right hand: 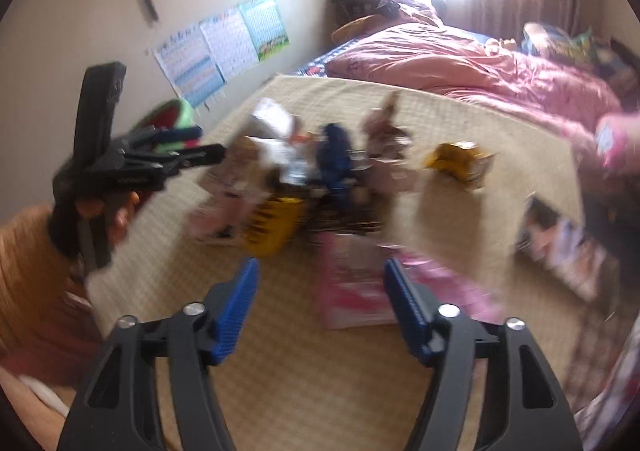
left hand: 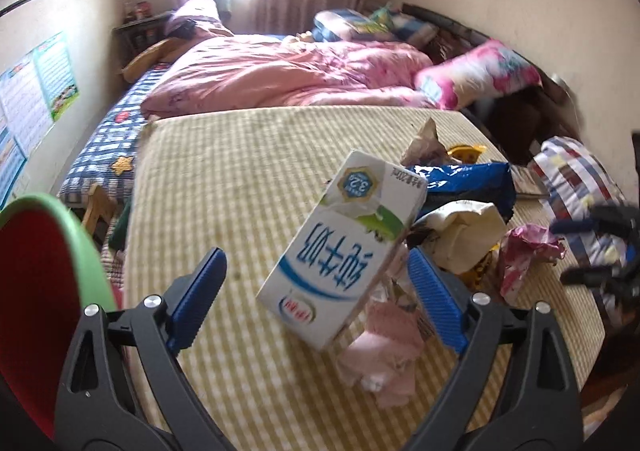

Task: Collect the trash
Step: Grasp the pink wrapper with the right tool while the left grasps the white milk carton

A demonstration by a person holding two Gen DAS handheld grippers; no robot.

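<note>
A: Step in hand?

B: Picking from the heap, most likely. Left gripper spread wide around the milk carton, pads not pressing; carton tilted over the checked bed cover, right edge just beside one pad, well clear of the other; resting or in mid-air, impossible to tell.

A: And the other side?

B: Right gripper apart too, nothing between the pads; pointed down at a pink wrapper lying on the cover; badly blurred.

A: Next move?

B: Probably closing on the carton across its narrow faces, then carrying it left to the green-rimmed red container; calls for a square grip on something so light and slick.

A: Count?

B: One carton; one container; one blue foil bag; one cream paper bag; one yellow box set apart from the heap; one yellow-and-black pack at its near edge; pink wrappers, at least two; rest of the heap too muddled to number.
</note>
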